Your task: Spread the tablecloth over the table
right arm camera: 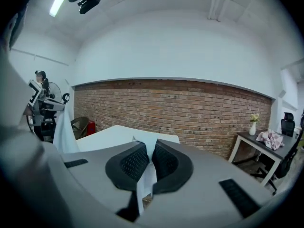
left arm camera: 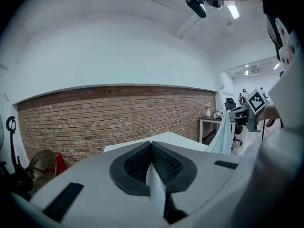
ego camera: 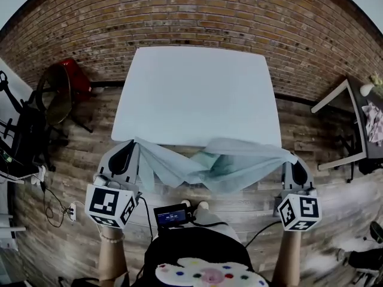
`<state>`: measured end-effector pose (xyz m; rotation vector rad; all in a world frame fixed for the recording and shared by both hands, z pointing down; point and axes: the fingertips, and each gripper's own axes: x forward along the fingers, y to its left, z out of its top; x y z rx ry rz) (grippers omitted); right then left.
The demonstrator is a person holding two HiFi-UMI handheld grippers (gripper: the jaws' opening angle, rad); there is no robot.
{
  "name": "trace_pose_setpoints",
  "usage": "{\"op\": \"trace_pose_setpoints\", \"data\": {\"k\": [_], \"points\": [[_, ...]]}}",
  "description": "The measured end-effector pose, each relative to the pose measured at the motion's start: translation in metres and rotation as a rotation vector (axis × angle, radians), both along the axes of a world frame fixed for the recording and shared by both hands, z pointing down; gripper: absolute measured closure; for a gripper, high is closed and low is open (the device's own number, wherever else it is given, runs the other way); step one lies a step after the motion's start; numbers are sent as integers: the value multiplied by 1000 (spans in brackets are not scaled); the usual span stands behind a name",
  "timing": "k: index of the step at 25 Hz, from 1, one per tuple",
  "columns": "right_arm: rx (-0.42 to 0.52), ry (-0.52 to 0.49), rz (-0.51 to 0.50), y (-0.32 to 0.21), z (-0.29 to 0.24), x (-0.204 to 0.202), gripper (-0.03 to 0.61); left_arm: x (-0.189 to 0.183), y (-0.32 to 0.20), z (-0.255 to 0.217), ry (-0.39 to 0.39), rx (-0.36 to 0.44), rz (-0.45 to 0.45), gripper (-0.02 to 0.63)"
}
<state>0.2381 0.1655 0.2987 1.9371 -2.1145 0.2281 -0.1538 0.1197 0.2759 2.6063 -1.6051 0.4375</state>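
At the far left of the head view, a red seat (ego camera: 75,76) and a round-backed chair (ego camera: 55,100) are seen on the wooden floor (ego camera: 90,154), close to the brick wall (ego camera: 197,11). The left gripper (ego camera: 128,150) is held just off the near left corner of the white worktop (ego camera: 197,88). In the left gripper view its jaws are seen pressed together, with a thin fold of the tablecloth (ego camera: 221,163) pinched between the pads.

The pale blue-green tablecloth is strung between the two grippers along the near edge of the worktop. It is bunched and creased, and it sags in the middle. Only the near edge is overlapped by it; the rest of the worktop is left bare. Whether the cloth rests on the edge or hangs just above it cannot be told.

The right gripper (ego camera: 293,160) is held off the near right corner, and its jaws are likewise clamped on an edge of the cloth, which is seen hanging down between the pads in the right gripper view. At the far right, a side worktop (ego camera: 335,97) is set against the wall, and a small vase (ego camera: 366,88) and a crumpled pink cloth (ego camera: 374,118) are carried on it.
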Motion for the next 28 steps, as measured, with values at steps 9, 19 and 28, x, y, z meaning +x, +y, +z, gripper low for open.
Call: {"op": "trace_pose_setpoints", "data": {"k": [9, 19, 28], "points": [[-45, 75, 114, 4, 26, 55, 546, -64, -5, 12, -70, -2, -149, 598], [-84, 107, 275, 15, 42, 133, 546, -137, -6, 32, -110, -38, -334, 598], [-124, 105, 407, 26, 50, 200, 546, -196, -10, 42, -140, -71, -457, 598]]}}
